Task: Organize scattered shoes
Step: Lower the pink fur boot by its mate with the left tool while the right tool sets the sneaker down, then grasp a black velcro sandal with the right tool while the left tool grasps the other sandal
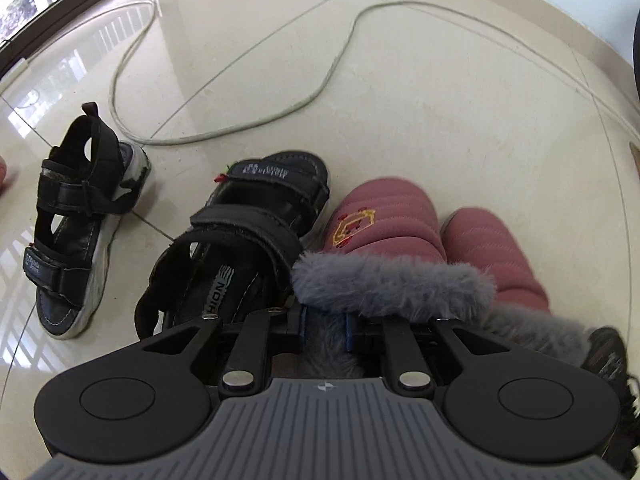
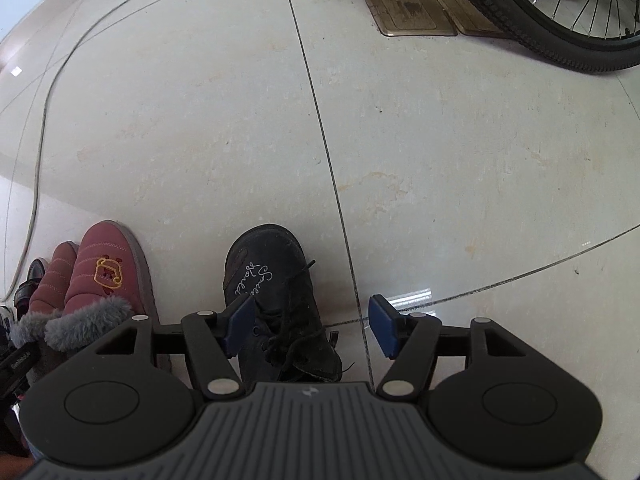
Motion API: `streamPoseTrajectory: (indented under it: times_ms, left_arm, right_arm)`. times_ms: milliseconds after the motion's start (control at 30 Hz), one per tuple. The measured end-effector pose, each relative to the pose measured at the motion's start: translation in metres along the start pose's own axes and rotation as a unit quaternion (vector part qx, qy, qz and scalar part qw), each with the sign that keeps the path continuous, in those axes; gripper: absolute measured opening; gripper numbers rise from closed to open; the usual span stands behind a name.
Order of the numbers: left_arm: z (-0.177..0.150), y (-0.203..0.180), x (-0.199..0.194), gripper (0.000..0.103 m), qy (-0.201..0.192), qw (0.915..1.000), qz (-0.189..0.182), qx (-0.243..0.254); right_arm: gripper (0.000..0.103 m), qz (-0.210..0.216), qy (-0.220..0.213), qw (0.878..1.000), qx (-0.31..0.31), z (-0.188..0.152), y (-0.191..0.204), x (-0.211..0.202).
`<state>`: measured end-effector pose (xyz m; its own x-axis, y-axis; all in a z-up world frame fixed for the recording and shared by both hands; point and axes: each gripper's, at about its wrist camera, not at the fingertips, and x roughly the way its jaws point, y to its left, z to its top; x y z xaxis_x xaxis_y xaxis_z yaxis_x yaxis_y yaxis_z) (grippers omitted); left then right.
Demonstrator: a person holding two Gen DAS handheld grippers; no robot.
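My left gripper is shut on the grey fur collar of a pink quilted slipper with a yellow emblem, which sits on the tiled floor. Its twin slipper lies just to the right, and a black strap sandal touches it on the left. A second black sandal lies apart, further left. In the right wrist view my right gripper stands open over a black lace-up shoe; the left pad is at the shoe's side, the right pad is clear of it. Both pink slippers show at the left.
A pale cable loops across the floor beyond the shoes. A bicycle wheel and brass floor plates sit at the far right. Another dark shoe peeks in at the left wrist view's right edge.
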<state>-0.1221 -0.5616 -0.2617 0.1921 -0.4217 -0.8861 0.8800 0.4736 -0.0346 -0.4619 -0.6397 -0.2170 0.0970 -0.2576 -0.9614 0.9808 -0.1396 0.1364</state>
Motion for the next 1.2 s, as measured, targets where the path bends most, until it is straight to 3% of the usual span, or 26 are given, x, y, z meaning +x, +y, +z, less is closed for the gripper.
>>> streamPoseTrajectory:
  times_ms: [100, 333, 767, 1033, 1133, 1200]
  left_arm:
    - [-0.001, 0.001, -0.005, 0.024, -0.009, 0.9999, -0.006, 0.003]
    - [-0.004, 0.006, -0.028, 0.047, -0.01, 0.9994, -0.031, 0.007]
    - [-0.011, 0.039, -0.073, 0.049, -0.027, 0.9988, -0.029, -0.028]
    - [-0.014, 0.069, -0.101, 0.049, -0.03, 0.9991, -0.008, -0.03]
    - [-0.014, 0.08, -0.107, 0.049, -0.029, 0.9992, -0.005, -0.027]
    - [-0.014, 0.085, -0.109, 0.049, -0.031, 0.9993, 0.0, -0.021]
  right_arm:
    - [0.069, 0.001, 0.002, 1.0, -0.003, -0.001, 0.0, 0.001]
    - [0.07, 0.004, -0.007, 1.0, -0.026, -0.004, 0.007, -0.003]
    - [0.071, 0.04, -0.046, 0.987, -0.147, -0.01, 0.055, -0.022]
    - [0.073, 0.103, -0.024, 0.963, -0.246, -0.019, 0.109, -0.02]
    - [0.073, 0.119, -0.031, 0.948, -0.293, -0.023, 0.133, -0.026]
    - [0.073, 0.13, -0.039, 0.93, -0.34, -0.026, 0.155, -0.031]
